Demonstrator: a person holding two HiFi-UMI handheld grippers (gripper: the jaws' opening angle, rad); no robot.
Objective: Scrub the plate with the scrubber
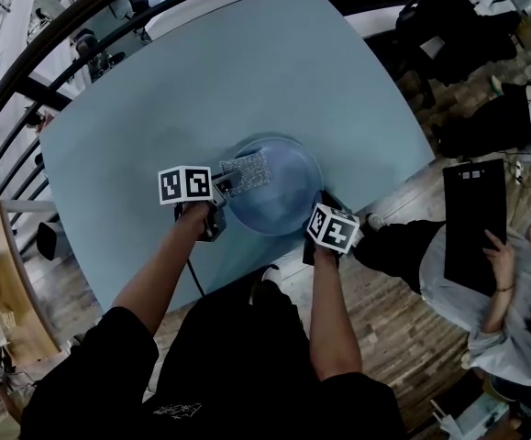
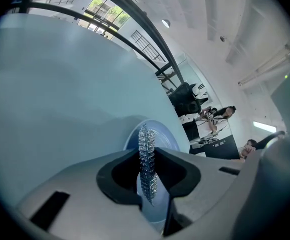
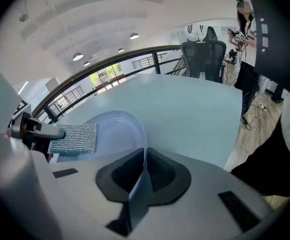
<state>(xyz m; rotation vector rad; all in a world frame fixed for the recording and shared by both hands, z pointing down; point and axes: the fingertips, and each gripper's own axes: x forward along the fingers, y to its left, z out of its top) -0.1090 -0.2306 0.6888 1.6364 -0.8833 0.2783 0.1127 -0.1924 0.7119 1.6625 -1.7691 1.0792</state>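
Two grippers are engaged near the middle of the head view. At centre left, the left gripper [image 1: 219, 191] is clamped on the scrubber [image 1: 245, 170]. The scrubber is held flat against the left part of the plate [image 1: 279, 195], seemingly in contact. The plate is set on the table [image 1: 247, 71]. At centre right, the plate's rim is pinched by the right gripper [image 1: 318, 207]. Scrubbing is judged under way; the right part looks not yet covered, and no dirt can be made out.

A pale blue table [image 1: 247, 71] stood by a dark railing [image 3: 134, 52]; nearby, a seated person [image 1: 467, 291] held a black board [image 1: 474, 220].
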